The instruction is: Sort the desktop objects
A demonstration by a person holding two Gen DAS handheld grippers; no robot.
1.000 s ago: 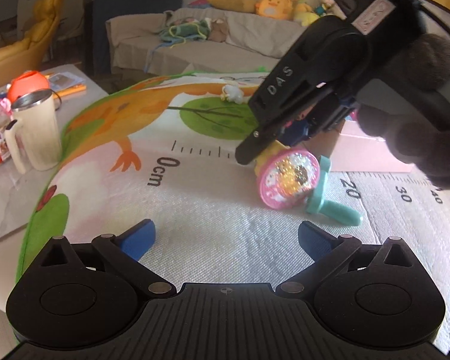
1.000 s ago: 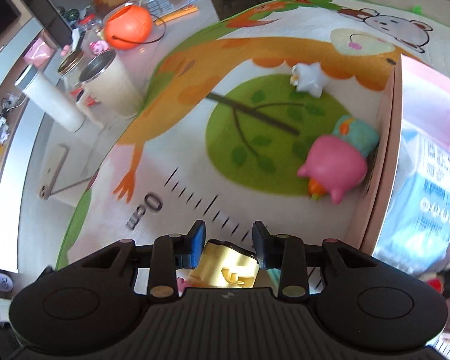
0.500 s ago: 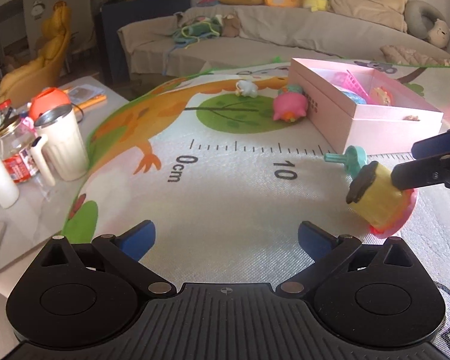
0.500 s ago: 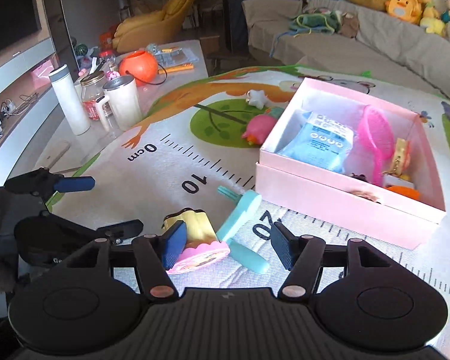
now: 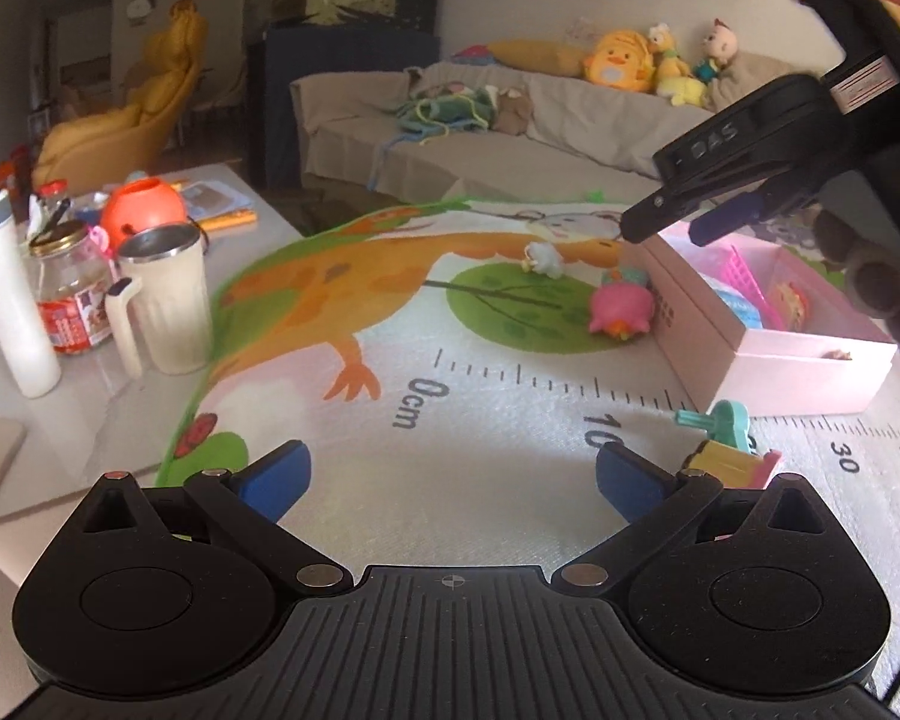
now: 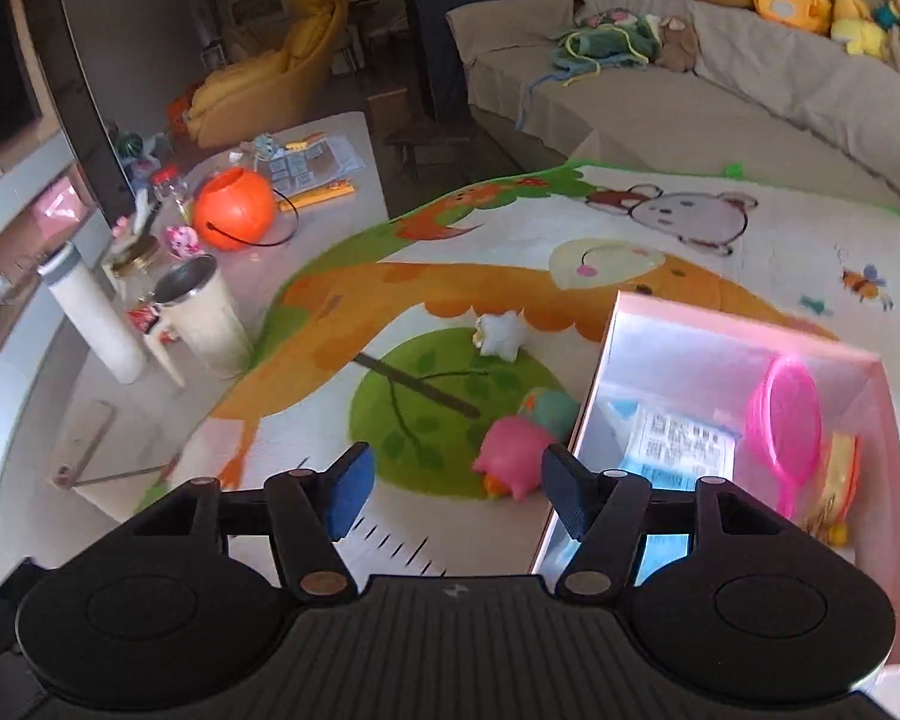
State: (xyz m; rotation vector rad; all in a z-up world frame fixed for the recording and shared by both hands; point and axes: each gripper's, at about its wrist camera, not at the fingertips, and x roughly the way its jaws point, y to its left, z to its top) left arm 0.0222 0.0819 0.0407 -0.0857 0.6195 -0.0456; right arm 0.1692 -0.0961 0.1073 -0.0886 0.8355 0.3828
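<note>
A pink open box (image 5: 810,360) (image 6: 600,396) stands on the play mat and holds a blue packet (image 6: 678,444), a pink brush (image 6: 786,414) and small items. A pink round toy (image 5: 621,312) (image 6: 513,459) lies against the box's left wall. A white star toy (image 5: 544,258) (image 6: 501,333) lies farther back. A yellow-pink toy with a teal handle (image 5: 729,456) lies on the mat by my left gripper's right finger. My left gripper (image 5: 453,474) is open and empty, low over the mat. My right gripper (image 6: 456,489) (image 5: 660,225) is open and empty, in the air above the pink round toy and the box edge.
On the grey table to the left stand a cream mug (image 5: 165,300) (image 6: 204,312), a glass jar (image 5: 69,294), a white bottle (image 5: 9,300) (image 6: 93,324) and an orange pumpkin bucket (image 5: 141,210) (image 6: 234,210). A sofa (image 5: 510,132) with plush toys lies behind the mat.
My right gripper let go of the yellow-pink toy, opened wider and rose toward the box and pink round toy. The toy now lies on the mat. My left gripper stays open.
</note>
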